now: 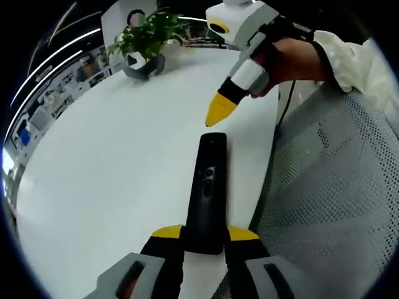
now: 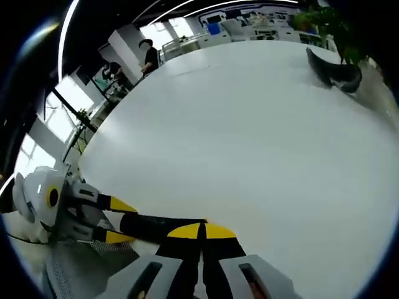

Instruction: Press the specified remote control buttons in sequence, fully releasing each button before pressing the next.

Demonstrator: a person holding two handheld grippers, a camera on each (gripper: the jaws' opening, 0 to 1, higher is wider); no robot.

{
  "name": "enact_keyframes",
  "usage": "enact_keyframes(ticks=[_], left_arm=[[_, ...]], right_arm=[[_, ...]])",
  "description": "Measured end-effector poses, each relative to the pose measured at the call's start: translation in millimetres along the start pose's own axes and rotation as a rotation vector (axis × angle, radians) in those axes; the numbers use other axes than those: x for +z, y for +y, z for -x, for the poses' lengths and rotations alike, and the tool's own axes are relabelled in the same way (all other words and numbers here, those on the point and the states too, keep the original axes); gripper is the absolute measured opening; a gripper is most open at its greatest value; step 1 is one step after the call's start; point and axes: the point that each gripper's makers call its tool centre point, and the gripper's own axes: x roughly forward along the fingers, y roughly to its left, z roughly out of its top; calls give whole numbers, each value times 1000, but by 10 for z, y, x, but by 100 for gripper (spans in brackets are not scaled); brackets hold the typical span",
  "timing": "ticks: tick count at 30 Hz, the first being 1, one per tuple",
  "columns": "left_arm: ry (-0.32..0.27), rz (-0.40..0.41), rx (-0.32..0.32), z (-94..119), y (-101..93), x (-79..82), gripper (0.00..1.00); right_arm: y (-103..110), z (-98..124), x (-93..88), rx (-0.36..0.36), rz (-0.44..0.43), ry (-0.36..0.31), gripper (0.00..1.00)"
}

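A long black remote (image 1: pixel 209 187) lies lengthwise over the white table (image 1: pixel 118 162), its near end clamped between the yellow tips of my left gripper (image 1: pixel 204 233). My right gripper (image 1: pixel 213 118) comes in from the upper right, held by a person's hand (image 1: pixel 293 59). Its yellow tips are pressed together and hover just off the remote's far end, with a small gap showing. In the right gripper view, my right gripper (image 2: pixel 201 230) is shut with nothing in it, right by the remote (image 2: pixel 156 225), which the left gripper (image 2: pixel 123 221) holds from the left.
A potted plant (image 1: pixel 149 37) in a dark pot stands at the far end of the table, also seen as the plant pot (image 2: pixel 333 68). The table edge runs along the right, with grey mesh flooring (image 1: pixel 330 205) beyond. A person (image 2: pixel 149 56) stands far off.
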Motion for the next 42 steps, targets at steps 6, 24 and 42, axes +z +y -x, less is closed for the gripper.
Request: enact_keyframes(ticks=[6,24,42], left_arm=[[-66,20,8,-13,12,22,24],[-101,8,0,-24,1,75,25],[-105,10,0,-32,-3,79,24]], right_arm=[[58,-25,-37,17,18,26,0],[109,-56,-62,52,-1,39,0],[67,-47,-49,82,-156,3,0]])
